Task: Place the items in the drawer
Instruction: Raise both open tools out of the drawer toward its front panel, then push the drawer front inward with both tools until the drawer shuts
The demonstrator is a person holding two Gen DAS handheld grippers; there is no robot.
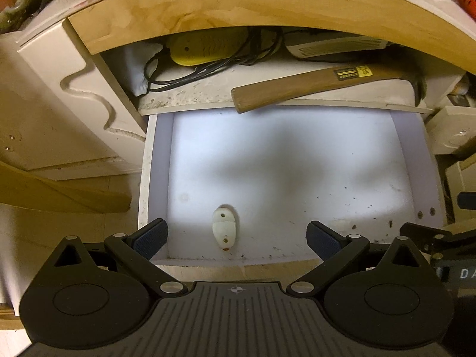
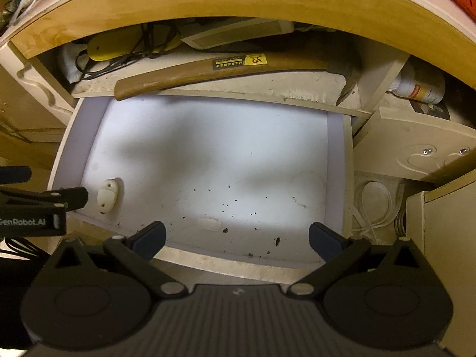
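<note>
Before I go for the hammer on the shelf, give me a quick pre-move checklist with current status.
1. Drawer pulled open: ok.
2. Drawer floor free for the hammer: ok, only a small white fitting near the front and some specks.
3. Left gripper open and empty: ok.
4. Right gripper open and empty: ok.
5. Hammer reachable: ok, handle end overhangs the shelf edge above the drawer.
6. Hammer clear of the black cord: cannot tell at the head end.
</note>
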